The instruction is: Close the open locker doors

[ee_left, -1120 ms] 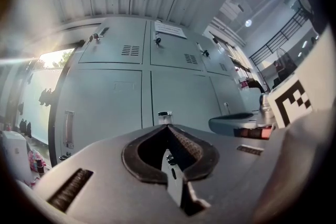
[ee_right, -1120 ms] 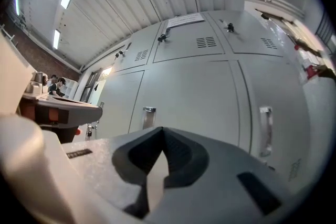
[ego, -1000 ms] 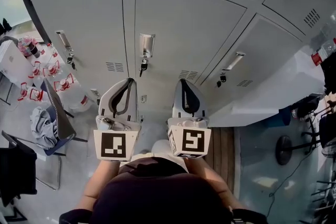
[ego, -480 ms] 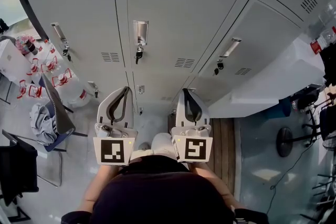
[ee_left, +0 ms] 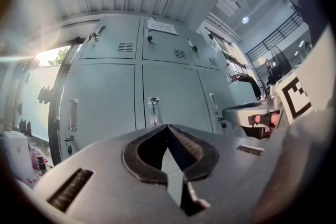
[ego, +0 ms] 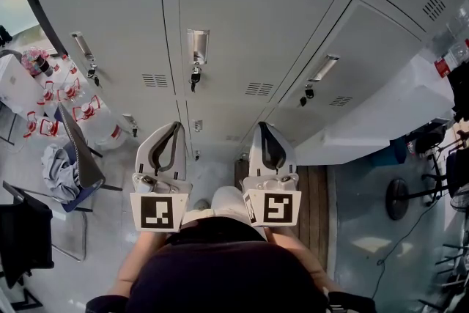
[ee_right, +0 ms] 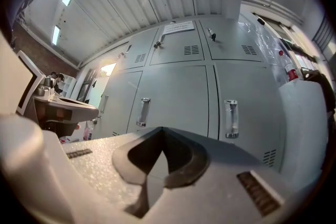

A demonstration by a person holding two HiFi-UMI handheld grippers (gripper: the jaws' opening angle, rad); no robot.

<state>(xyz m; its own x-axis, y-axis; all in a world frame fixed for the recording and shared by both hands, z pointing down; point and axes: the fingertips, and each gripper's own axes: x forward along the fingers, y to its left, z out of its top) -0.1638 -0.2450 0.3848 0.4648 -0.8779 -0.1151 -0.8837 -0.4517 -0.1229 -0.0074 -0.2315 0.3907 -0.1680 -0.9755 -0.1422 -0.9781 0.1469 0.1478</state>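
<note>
Currently the left hand-held gripper and right hand-held gripper, both closed and empty, are facing locker doors dead ahead, none visibly ajar.

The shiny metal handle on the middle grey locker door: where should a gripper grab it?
Grab the shiny metal handle around its middle, above the dangling key. It is a tall, narrow upright bar that seems to stand off the grey locker door, so come straight at the door with jaws spread sideways, one on each side.
</note>
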